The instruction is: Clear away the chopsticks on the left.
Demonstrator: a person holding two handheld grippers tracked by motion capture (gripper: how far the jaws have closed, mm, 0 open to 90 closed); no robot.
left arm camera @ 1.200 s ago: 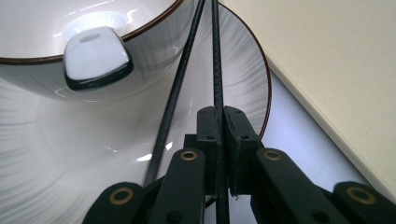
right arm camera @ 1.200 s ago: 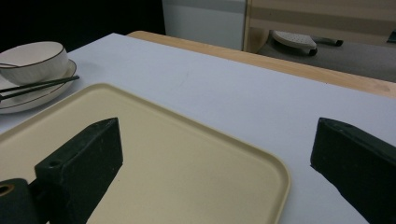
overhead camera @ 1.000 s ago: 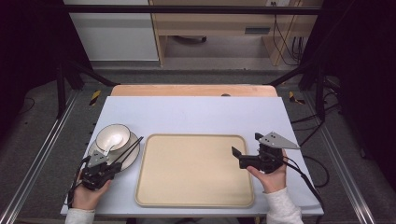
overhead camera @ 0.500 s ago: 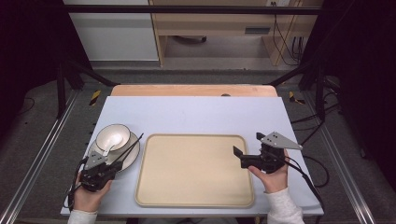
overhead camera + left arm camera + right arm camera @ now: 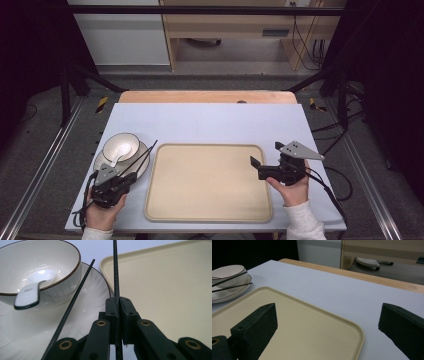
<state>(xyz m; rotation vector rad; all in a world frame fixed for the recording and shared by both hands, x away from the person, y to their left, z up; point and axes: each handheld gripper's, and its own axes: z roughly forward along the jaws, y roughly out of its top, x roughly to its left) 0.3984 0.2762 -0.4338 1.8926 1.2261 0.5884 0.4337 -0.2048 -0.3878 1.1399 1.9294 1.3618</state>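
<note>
1. Left tongs [image 5: 117, 302] are closed together on one thin black chopstick [image 5: 115, 270]. They pinch it near its lower end, and its long axis runs straight ahead from the jaws, away from the person.
2. From the high view, this held chopstick points up and to the right, over the edge of the white round plate [image 5: 141, 170] toward the beige rectangular plastic tray [image 5: 210, 190].
3. A second thin black chopstick [image 5: 75, 297] lies free on the plate, leaning on the rim of the white ceramic bowl [image 5: 67, 267]. It is just to the left of the held one, and the two open like a narrow V.
4. Inside the bowl rests a white ceramic spoon [image 5: 30, 292].
5. Right tongs [image 5: 268, 161] are wide apart and hold nothing, hovering at the right edge of the tray, well apart from the plate.
6. I judge the left hand [image 5: 102, 215] is much nearer, and the tray lies just to the right of its tongs on the pale blue table [image 5: 210, 125].
</note>
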